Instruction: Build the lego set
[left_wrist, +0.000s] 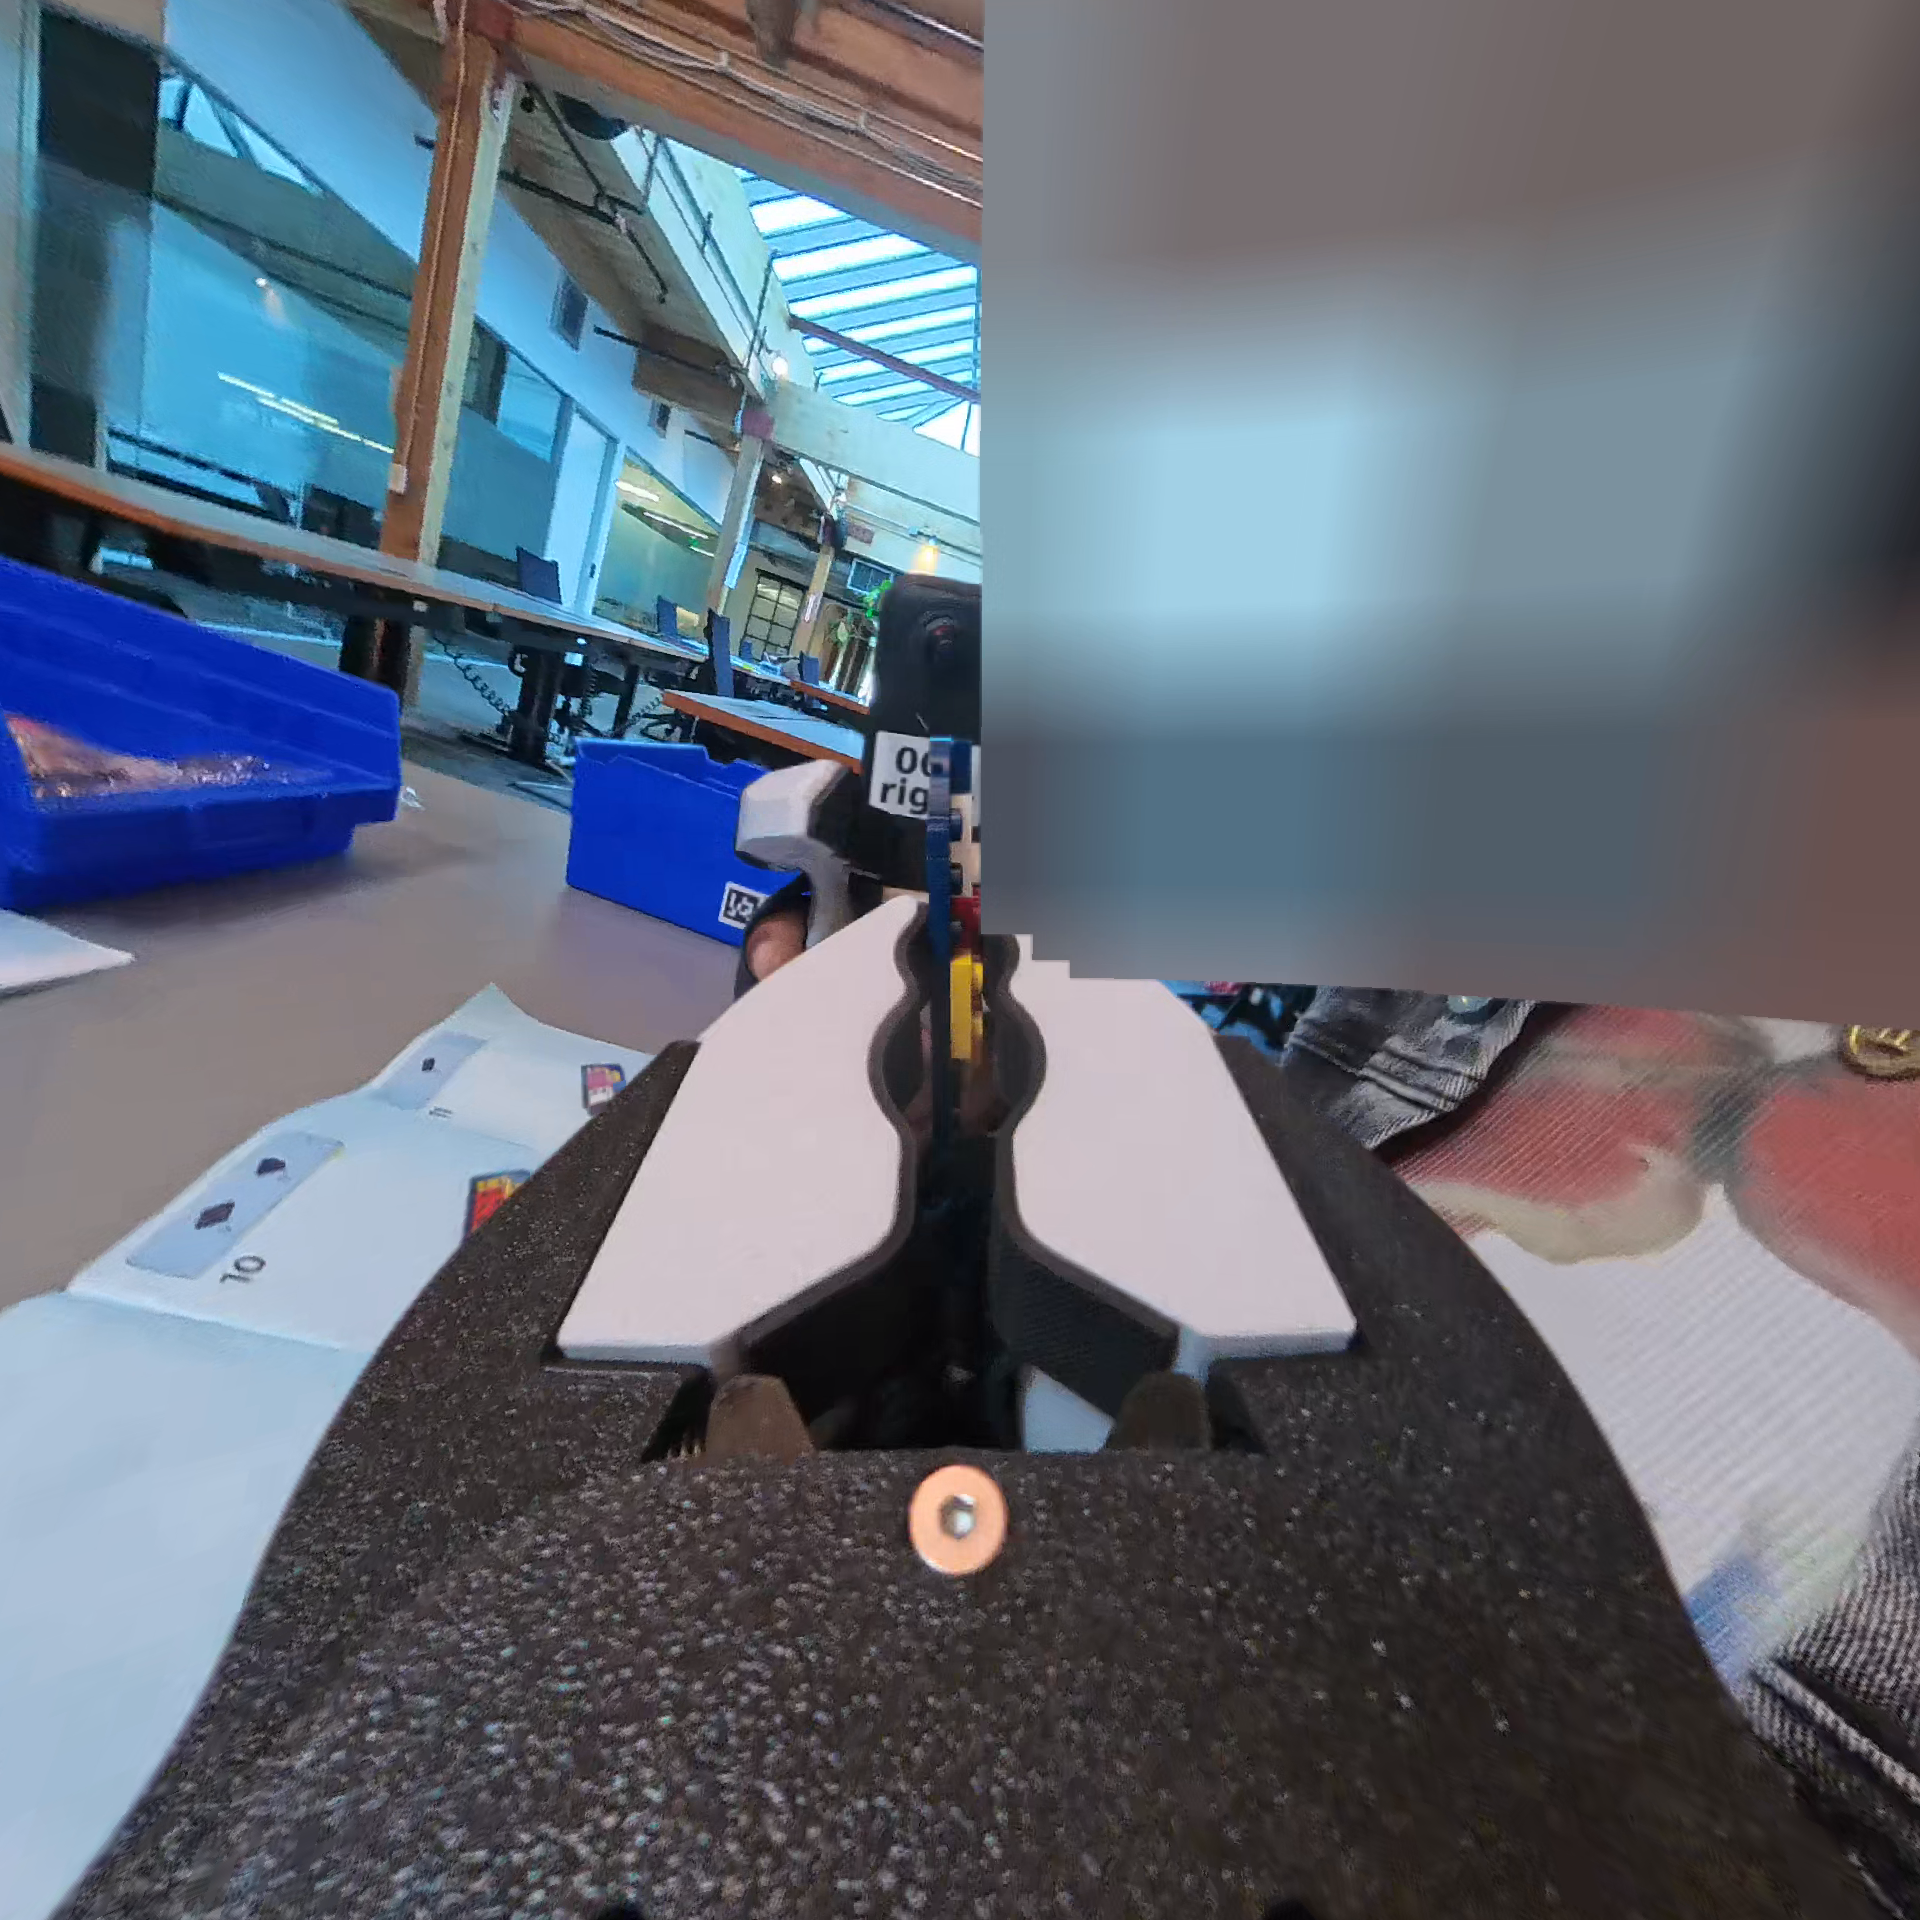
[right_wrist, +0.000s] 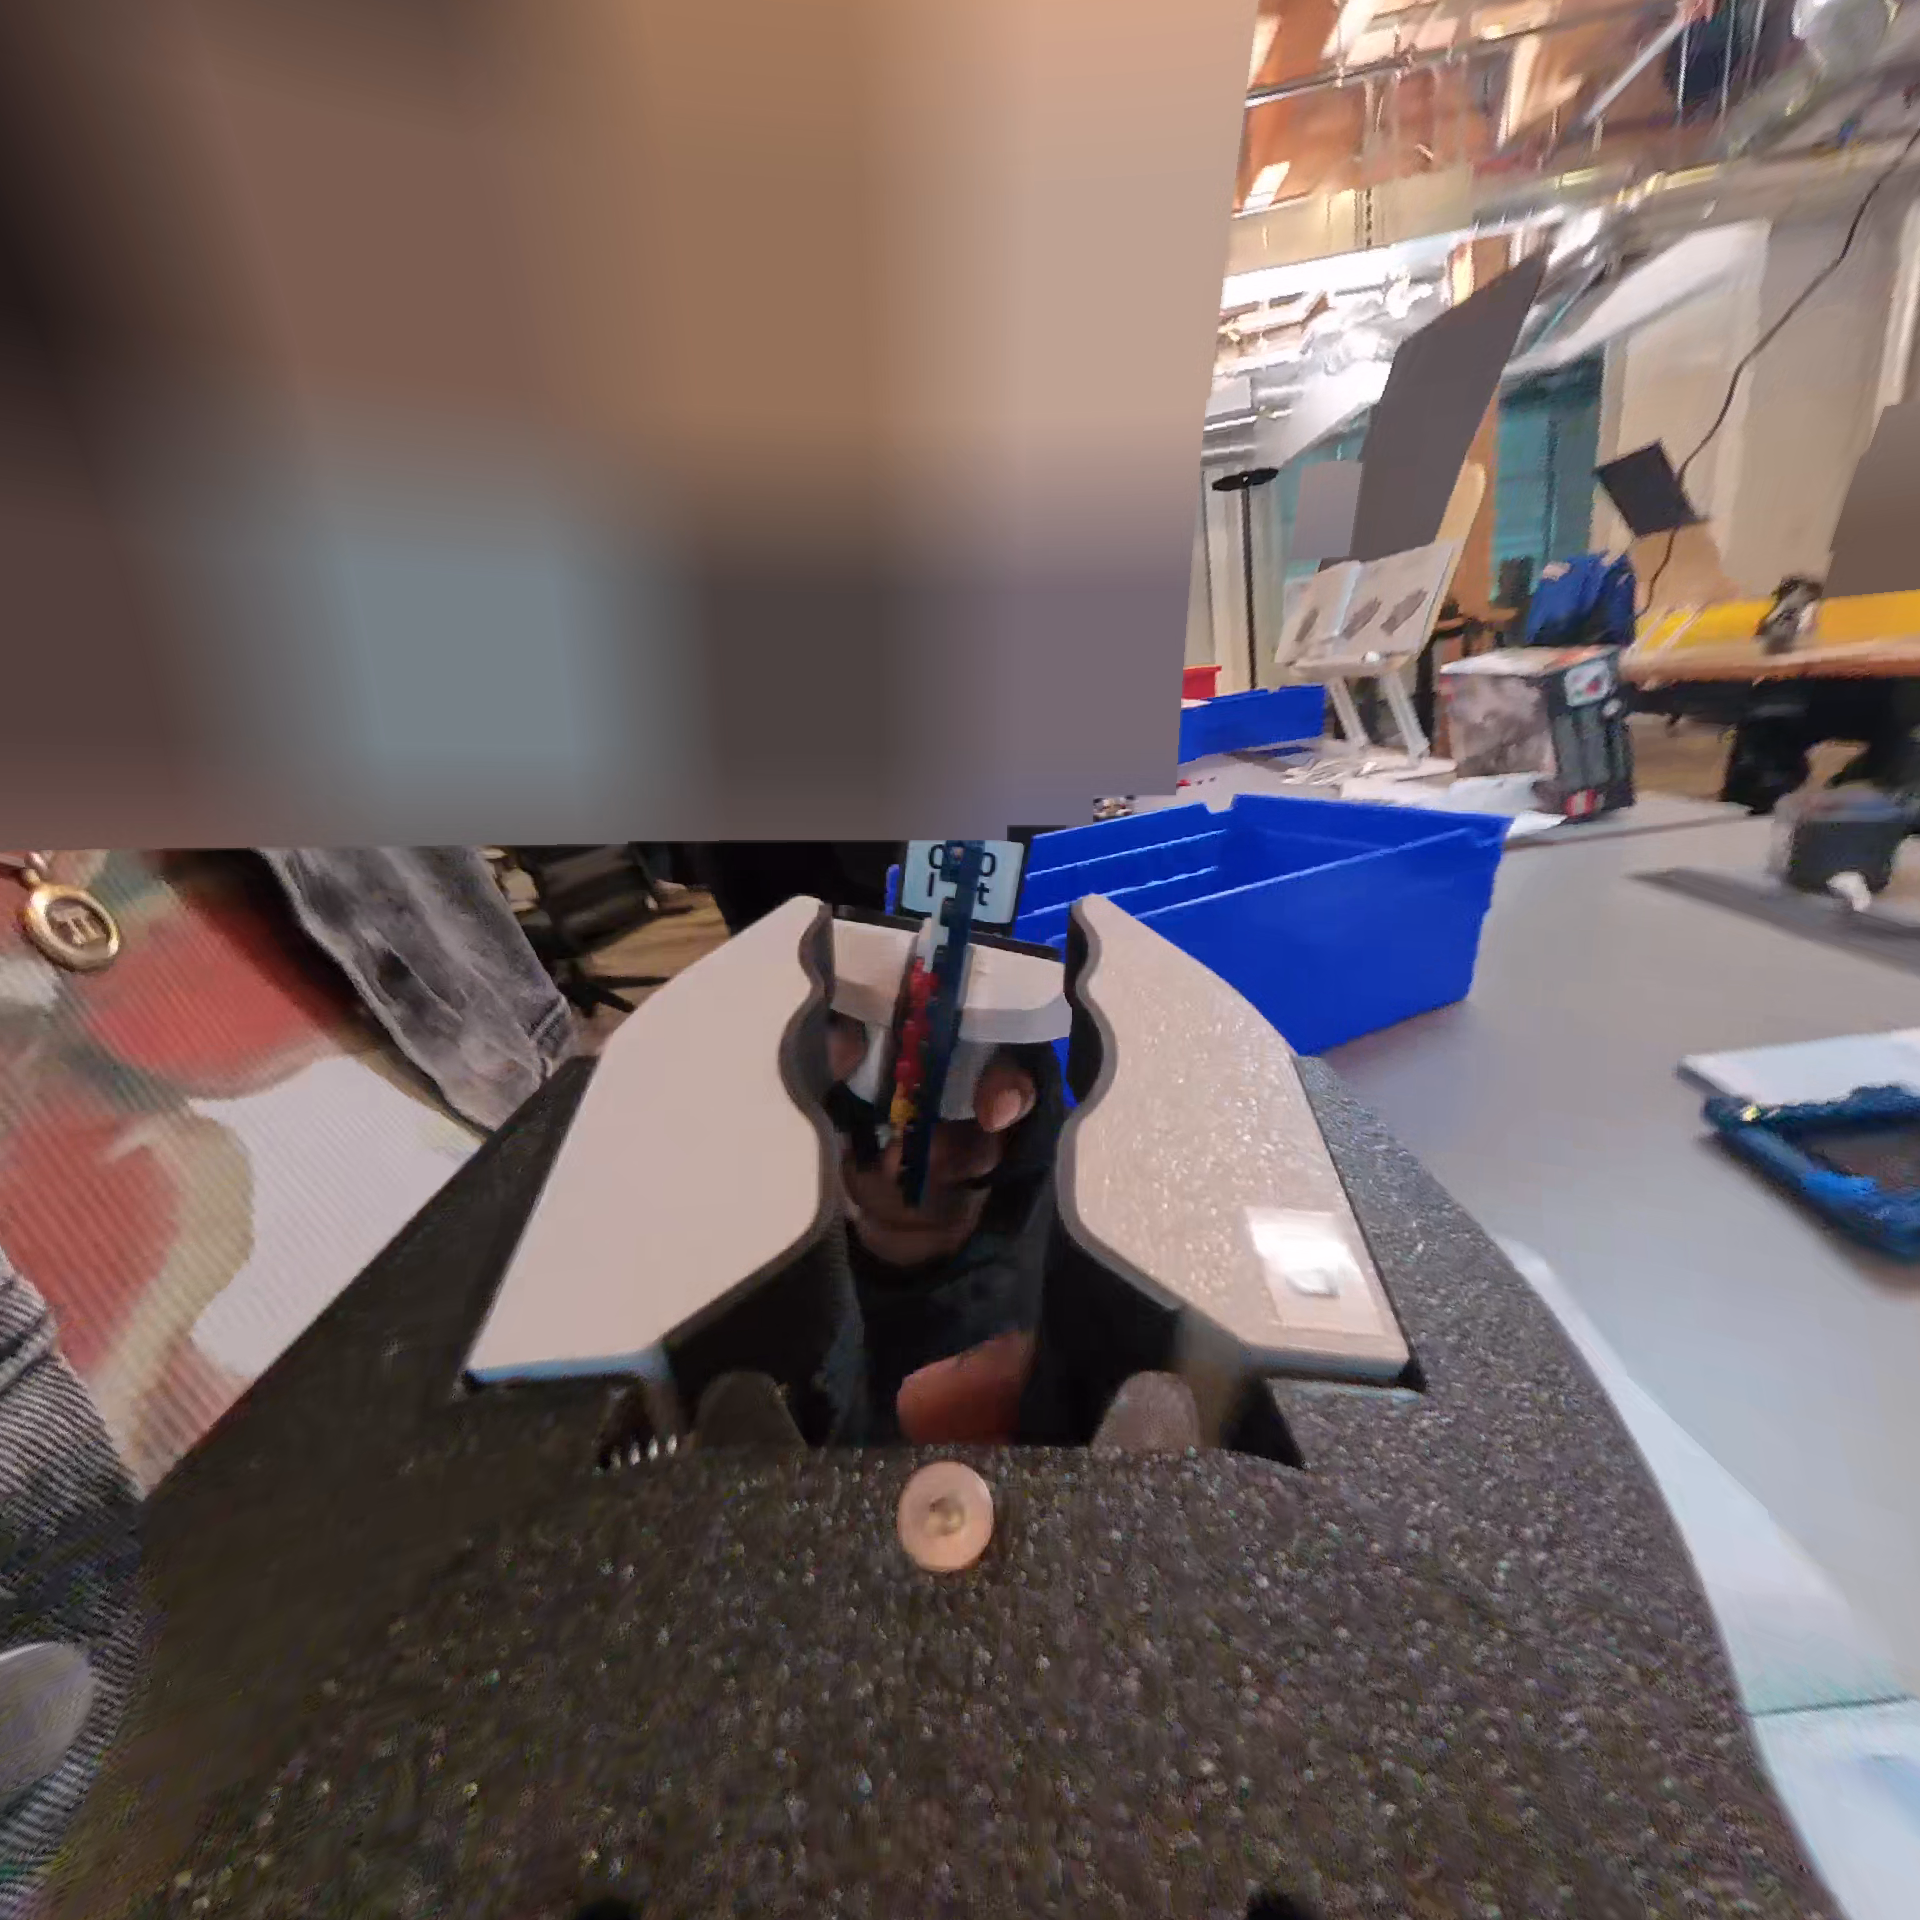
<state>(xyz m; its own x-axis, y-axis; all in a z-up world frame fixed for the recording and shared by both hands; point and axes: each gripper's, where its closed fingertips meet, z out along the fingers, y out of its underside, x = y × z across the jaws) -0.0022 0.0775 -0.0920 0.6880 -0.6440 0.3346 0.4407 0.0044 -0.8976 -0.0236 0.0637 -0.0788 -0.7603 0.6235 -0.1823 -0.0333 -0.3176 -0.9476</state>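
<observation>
Left gripper: the left gripper (left_wrist: 954, 935) has its white fingers (left_wrist: 790, 1132) drawn close together, clamped on a thin brick-built plate (left_wrist: 943, 883) standing on edge between the tips.
Plate: dark blue, with red, yellow and white bricks on one face (seen edge-on in both views); it rises toward 12 o'clock past the fingertips.
Right gripper: the right gripper (right_wrist: 945, 925) stands with its jaws spread wide; the same plate (right_wrist: 940, 1039) sits in the gap, clear of both pads.
Facing tools: the two grippers point at each other, the plate between them.
Hand: a gloved hand (right_wrist: 935, 1164) shows behind the plate, at the far gripper's handle.
Bins: a blue bin (right_wrist: 1299, 914) lies at 2 o'clock in the right view; another blue bin (left_wrist: 665, 831) at 10 o'clock in the left view.
Table: grey table (left_wrist: 364, 935) with a printed instruction sheet (left_wrist: 312, 1195) at 8 o'clock.
</observation>
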